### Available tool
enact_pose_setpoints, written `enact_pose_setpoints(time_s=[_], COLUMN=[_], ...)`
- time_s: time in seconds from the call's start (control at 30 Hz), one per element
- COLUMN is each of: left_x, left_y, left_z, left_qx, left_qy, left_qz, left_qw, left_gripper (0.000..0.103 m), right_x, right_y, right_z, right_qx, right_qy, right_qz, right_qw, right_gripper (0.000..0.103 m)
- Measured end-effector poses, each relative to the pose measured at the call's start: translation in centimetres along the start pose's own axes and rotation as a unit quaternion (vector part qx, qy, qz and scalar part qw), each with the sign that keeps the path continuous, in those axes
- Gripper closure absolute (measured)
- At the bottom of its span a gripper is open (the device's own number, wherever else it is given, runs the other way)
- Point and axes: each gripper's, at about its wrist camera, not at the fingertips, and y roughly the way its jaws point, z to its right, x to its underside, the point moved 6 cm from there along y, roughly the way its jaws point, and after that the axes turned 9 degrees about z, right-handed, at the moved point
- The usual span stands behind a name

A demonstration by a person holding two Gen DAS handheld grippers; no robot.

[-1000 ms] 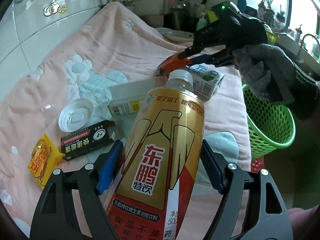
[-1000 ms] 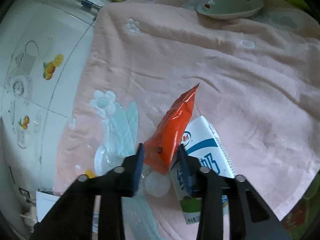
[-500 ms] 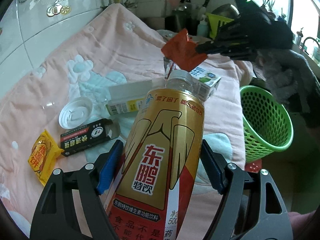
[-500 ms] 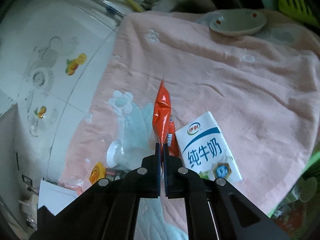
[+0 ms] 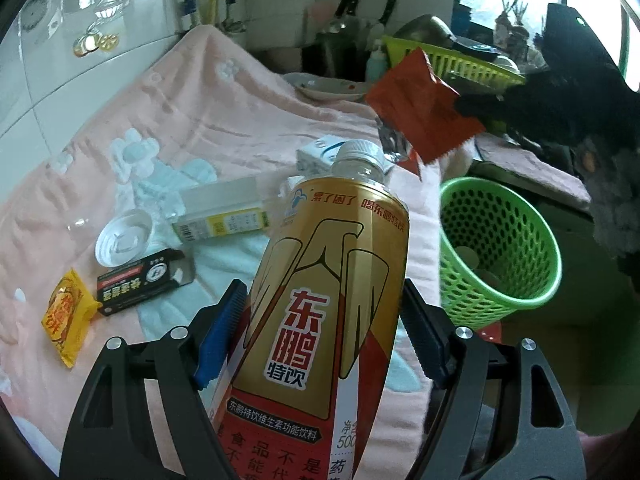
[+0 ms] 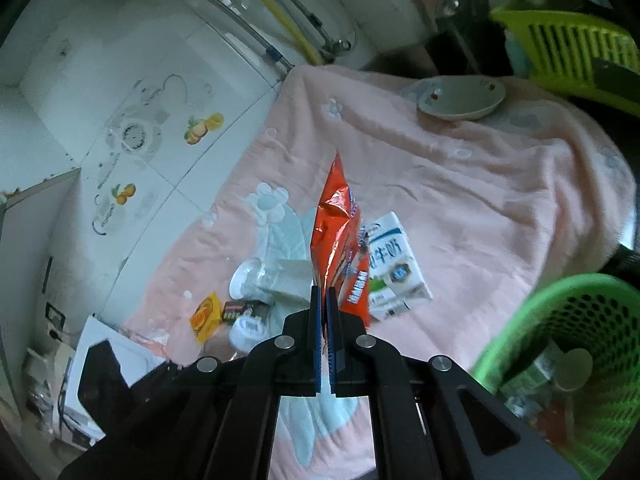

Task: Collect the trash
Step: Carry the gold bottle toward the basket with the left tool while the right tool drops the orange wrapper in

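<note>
Pink blanket (image 6: pixel 500 216) over counter, tiled wall (image 6: pixel 132 120), green basket (image 5: pixel 496 248) nr edge.

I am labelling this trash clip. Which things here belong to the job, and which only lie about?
Job:
- red wrapper, in right hand-held gripper
- gold bottle, in left hand-held gripper
- green basket
- milk carton
- yellow packet
- black box

Lying about:
- bowl
- pink blanket
- yellow-green rack

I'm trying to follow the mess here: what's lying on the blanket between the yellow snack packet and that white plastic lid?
A black carton sits between the yellow packet and the white lid, best seen in the left wrist view.
</note>
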Motion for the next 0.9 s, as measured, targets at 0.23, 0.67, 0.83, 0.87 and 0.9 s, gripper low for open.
enact_pose_setpoints(time_s=[0.23, 0.67, 0.83, 0.87, 0.9], left_x=[-0.2, -0.7, -1.3, -1.5, -1.6], left_y=[0.1, 1.4, 2.8, 3.1, 3.6], left_z=[3.1, 8.8, 11.5, 12.1, 12.8], left_qx=[0.025, 0.061, 0.078, 0.081, 0.085], left_qy=[0.009, 0.026, 0.030, 0.030, 0.030], left_qz=[0.007, 0.004, 0.000, -0.001, -0.002], left_qw=[0.9996, 0.9978, 0.9965, 0.9962, 0.9959], left_gripper=[0.028, 0.028, 0.028, 0.028, 0.028], right_x=[3.4, 8.6, 9.1, 9.1, 9.2], right_y=[-4.4, -8.3, -9.7, -10.1, -10.5], right_z=[5.2, 14.1, 15.0, 15.0, 15.0], right_qx=[0.072, 0.172, 0.177, 0.180, 0.183], right_qy=[-0.013, -0.010, -0.009, -0.012, -0.017], right_qz=[-0.004, -0.029, -0.017, -0.013, -0.009], right_qw=[0.997, 0.985, 0.984, 0.984, 0.983], right_gripper=[0.100, 0.088, 0.066, 0.064, 0.060])
